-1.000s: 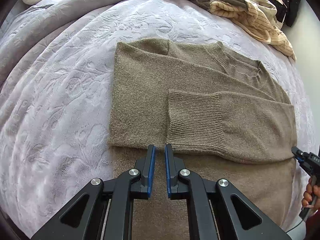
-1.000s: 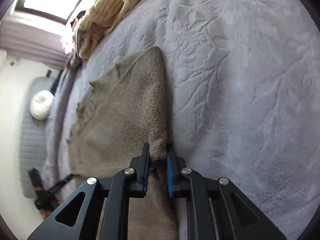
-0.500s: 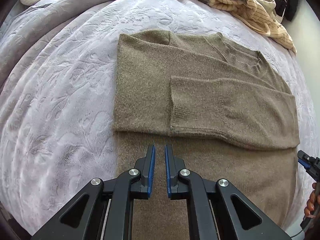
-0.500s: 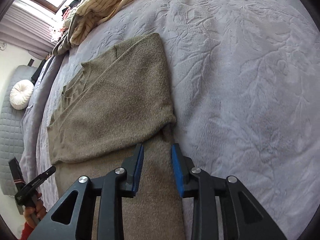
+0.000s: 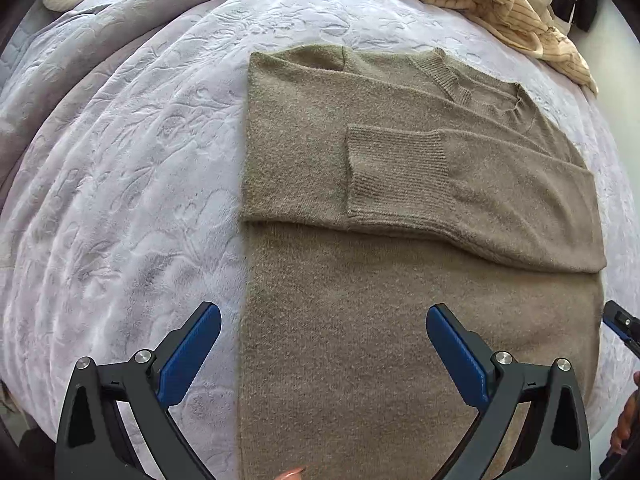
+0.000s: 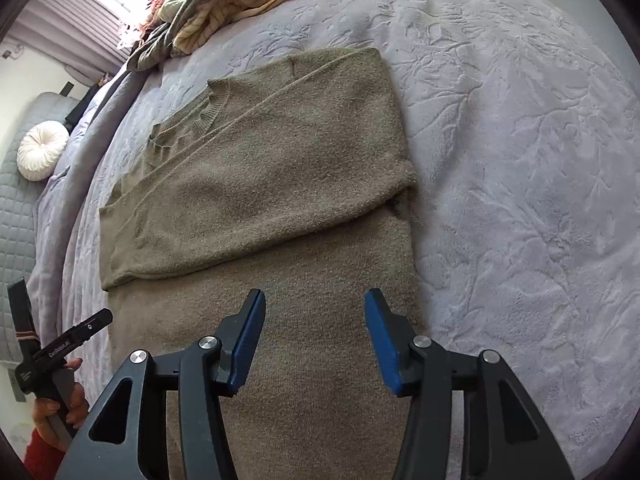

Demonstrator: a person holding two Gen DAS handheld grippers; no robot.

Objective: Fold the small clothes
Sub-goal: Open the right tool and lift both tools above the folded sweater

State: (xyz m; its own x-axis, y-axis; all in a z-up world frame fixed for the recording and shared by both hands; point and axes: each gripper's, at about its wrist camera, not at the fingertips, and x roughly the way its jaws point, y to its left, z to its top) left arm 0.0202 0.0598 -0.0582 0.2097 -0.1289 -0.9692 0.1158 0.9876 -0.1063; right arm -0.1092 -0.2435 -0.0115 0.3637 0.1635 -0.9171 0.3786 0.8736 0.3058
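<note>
Olive-brown knitted sweater (image 5: 400,280) flat on the pale lilac embossed bedspread (image 5: 120,160), both sleeves folded across the chest, ribbed cuff (image 5: 396,168) uppermost, lower body spread toward the cameras. Left gripper (image 5: 323,354) above the hem area, blue pads thrown wide just now, nothing between them but air above the knit. Right gripper (image 6: 316,342) above the sweater's right edge, jaws just parted too, empty. Likely next: hem lifted up over the sleeves. Risks: grabbing bedspread pile along with the knit; uneven lift skewing the fold; dragging the cuff out of place. Hem itself seemingly below frame, so exact grip points unclear. Heap of striped cream clothes (image 5: 520,12) well apart.
</note>
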